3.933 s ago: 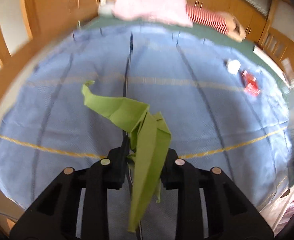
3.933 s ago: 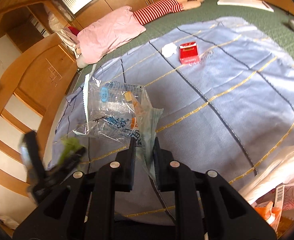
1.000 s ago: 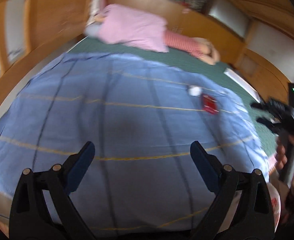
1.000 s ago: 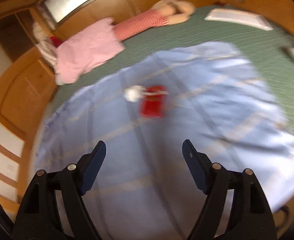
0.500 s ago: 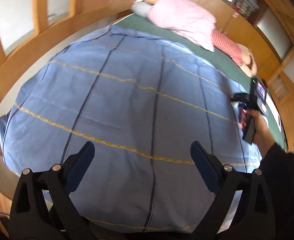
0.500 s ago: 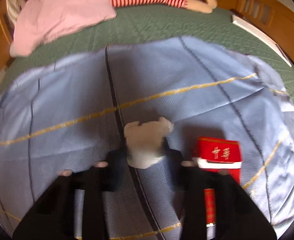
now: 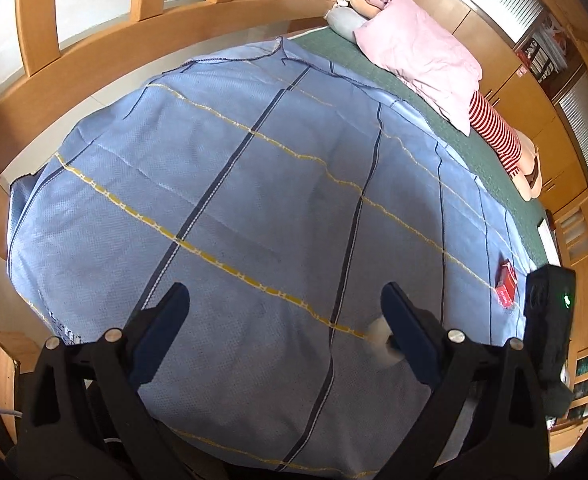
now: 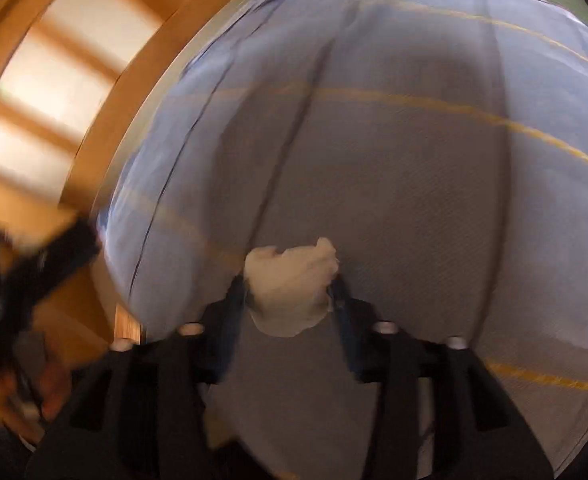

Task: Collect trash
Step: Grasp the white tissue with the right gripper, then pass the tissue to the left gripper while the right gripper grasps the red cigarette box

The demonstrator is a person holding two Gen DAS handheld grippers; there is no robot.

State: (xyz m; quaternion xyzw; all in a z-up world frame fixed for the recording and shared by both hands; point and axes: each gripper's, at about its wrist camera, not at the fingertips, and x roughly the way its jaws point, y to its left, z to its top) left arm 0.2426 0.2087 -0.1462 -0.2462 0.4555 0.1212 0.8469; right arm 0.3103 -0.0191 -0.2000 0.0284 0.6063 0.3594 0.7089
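- Crumpled white tissue (image 8: 290,288) sits between the right gripper (image 8: 288,290) fingers, off the blue blanket (image 8: 393,180); frame is blurred.
- Right jaws are opening, about half wide. The wad spans the gap and touches both pads, so it looks carried; can't confirm how firm.
- Held up like that, I'd guess it's in transit to a trash bag. No bag or bin in view, contents unknown.
- Left gripper (image 7: 284,306): jaws spread wide, nothing in them, hovering over the blanket.
- Red cigarette pack (image 7: 506,283) lies on the blanket's far right edge, uncollected.
- Pink pillow (image 7: 421,52) beyond, on a green mat (image 7: 493,168).
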